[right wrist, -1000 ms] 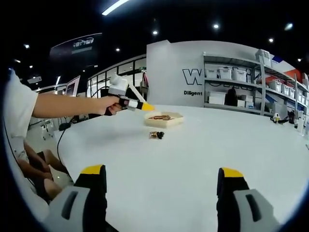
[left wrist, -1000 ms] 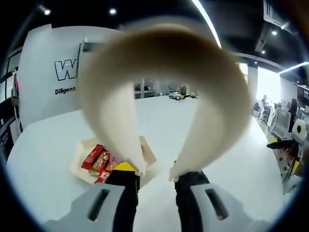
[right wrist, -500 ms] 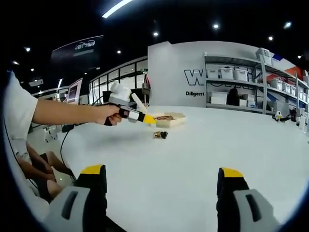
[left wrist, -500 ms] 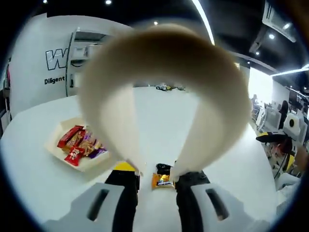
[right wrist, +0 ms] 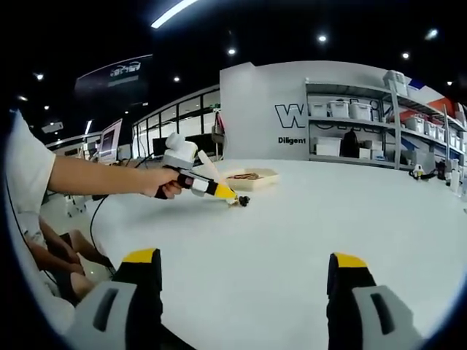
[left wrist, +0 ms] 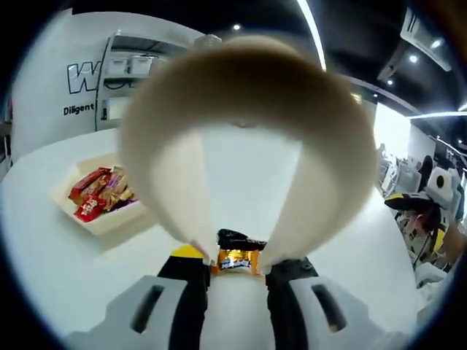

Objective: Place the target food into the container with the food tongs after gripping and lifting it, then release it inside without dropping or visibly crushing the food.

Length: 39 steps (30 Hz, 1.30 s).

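Two tong tips (left wrist: 232,257) bracket an orange candy (left wrist: 235,259); left hand-held gripper (left wrist: 236,273) grips the tongs (right (right wrist: 244,266) gapes).

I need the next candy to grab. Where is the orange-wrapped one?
In the left gripper view the orange candy lies on the white table, between the tongs' two tips, right of the tray.

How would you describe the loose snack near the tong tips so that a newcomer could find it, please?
On the large white table, right of the cream cardboard tray of red-wrapped sweets, lies one small orange-wrapped candy. It sits alone between the beige tongs' tips, beside a black wrapper.
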### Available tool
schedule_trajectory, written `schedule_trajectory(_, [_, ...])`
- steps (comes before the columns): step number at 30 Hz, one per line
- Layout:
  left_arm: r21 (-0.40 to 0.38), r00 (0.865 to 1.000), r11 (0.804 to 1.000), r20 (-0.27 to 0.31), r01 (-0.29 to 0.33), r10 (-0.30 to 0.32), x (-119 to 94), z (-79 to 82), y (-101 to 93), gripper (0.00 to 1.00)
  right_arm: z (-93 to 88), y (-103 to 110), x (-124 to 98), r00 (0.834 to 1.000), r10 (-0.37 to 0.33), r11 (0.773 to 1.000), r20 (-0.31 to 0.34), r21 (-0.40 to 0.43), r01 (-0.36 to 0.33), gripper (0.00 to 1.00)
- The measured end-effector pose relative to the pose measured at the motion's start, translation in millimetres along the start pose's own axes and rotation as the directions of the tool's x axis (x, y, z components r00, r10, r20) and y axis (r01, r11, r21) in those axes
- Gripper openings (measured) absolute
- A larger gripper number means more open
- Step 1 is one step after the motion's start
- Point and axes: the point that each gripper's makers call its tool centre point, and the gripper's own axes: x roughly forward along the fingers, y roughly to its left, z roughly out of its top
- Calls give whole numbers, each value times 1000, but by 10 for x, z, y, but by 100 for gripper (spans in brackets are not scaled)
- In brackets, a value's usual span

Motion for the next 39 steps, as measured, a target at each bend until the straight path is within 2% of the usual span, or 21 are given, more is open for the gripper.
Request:
schedule_trajectory(11, [-32,1000,999,-3,-13,13,-172,-107,-125,29,-18,108,52,1000,26,1000,-1,-2,-26,93])
schedule_trajectory(14, [-91,1000,996,3,-23,24,-237,-122,-138,29,-12,157,76,999,37,999,-1,-8,-37,93])
schedule_trajectory(16, [-76,999,996,-3,-36,36,-268,-139,-139,29,-4,183,90,999,43,999,-1,-11,-43,93])
schedule_trajectory(24, [-116,999,992,-4,-41,41,-316,-192,-166,29,8,228,81,999,52,998,2,-21,-52,92])
schedule_trajectory(27, [-81,999,996,-9,-41,41,-326,-196,-227,29,3,226,67,999,50,999,3,-19,-50,92])
schedule_trajectory(30, [-93,999,995,3,-35,36,-360,-145,-279,29,5,235,62,999,52,998,3,-24,-52,92])
schedule_trajectory(32, [-51,999,998,17,-40,41,-373,-96,-290,29,8,242,60,998,55,998,5,-21,-55,92])
schedule_trajectory(33, [2,999,999,37,-40,40,-377,-36,-283,29,7,241,60,998,55,998,5,-21,-55,92])
schedule_trajectory(35, [18,999,1000,45,-12,11,-365,-2,-292,29,-2,231,63,999,53,998,1,-23,-53,92])
schedule_trajectory(37, [-11,1000,1000,8,17,-17,-334,-33,-288,29,-7,215,62,999,47,999,-3,-21,-47,92])
schedule_trajectory(39, [36,999,999,13,31,-32,-312,-16,-279,29,-6,193,55,999,42,999,-2,-22,-42,92])
